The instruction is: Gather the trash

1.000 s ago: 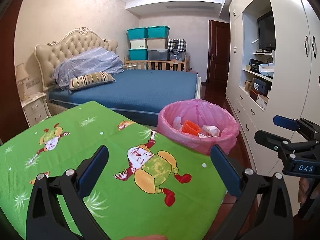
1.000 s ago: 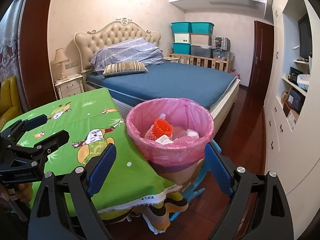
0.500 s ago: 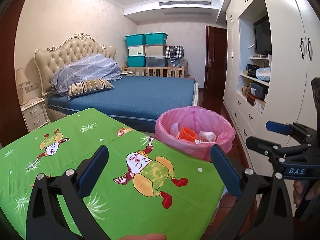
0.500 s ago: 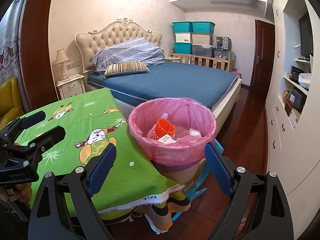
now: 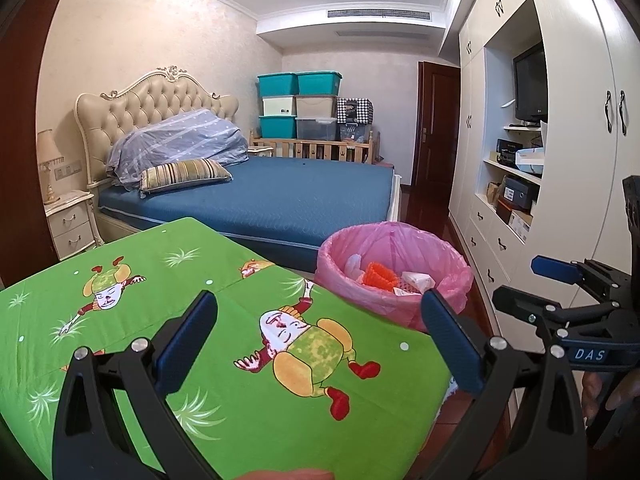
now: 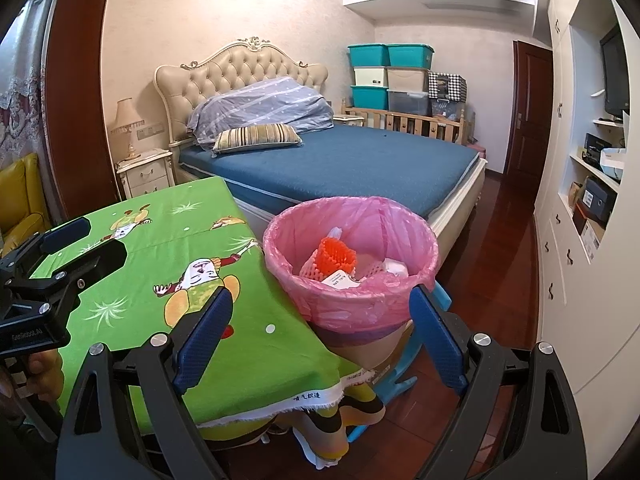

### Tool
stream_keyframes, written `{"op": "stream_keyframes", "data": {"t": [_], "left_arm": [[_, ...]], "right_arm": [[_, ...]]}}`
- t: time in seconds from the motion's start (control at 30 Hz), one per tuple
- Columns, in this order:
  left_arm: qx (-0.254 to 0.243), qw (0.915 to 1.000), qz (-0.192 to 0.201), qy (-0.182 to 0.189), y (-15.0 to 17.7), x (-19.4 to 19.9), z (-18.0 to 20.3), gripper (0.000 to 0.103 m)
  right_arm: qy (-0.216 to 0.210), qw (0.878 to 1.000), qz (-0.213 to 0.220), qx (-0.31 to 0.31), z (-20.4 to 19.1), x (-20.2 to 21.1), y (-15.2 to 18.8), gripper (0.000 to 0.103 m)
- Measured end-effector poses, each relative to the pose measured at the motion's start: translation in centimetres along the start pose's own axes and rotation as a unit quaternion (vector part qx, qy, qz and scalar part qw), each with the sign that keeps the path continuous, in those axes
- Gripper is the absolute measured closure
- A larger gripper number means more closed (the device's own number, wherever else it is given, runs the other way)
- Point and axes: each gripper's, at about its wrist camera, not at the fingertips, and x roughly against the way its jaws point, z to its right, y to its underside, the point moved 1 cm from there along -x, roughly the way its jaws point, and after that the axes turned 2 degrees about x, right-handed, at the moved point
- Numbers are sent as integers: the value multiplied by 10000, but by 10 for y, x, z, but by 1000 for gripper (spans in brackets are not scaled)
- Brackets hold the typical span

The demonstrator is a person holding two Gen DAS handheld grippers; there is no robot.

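Both grippers are empty, fingers spread wide. The left gripper (image 5: 318, 340) hangs over the green cartoon-print cloth on the counter (image 5: 120, 264). The right gripper (image 6: 318, 338) hangs at the counter's edge, directly short of the bin.

The trash bin (image 6: 304, 280), lined with a pink bag, stands just beside the counter's right edge, apparently raised on a cardboard box and a blue stool. In the right wrist view it fills the centre of the frame, straight ahead of the gap between the blue fingers (image 6: 202, 332). In the left wrist view the bin (image 5: 452, 284) sits right of centre, behind the right-hand finger.

Collected trash lies inside the bin: an orange foam net sleeve (image 6: 336, 258), white paper scraps (image 6: 394, 266), and a tag. No loose trash shows on the visible cloth.

Judgement: the right gripper is nearer and squarely aligned with the bin; the left would have to swing rightward. Collection appears largely complete. The remaining item is likely the bag itself, taken at its rim.
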Motion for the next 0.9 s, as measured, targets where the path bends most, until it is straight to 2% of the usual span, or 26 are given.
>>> {"op": "stream_keyframes", "data": {"t": [0.9], "left_arm": [[31,9999,-38,88,2,0,0,5]], "right_arm": [[-30,10000,-33,4,-4,-3,-2,19]]}}
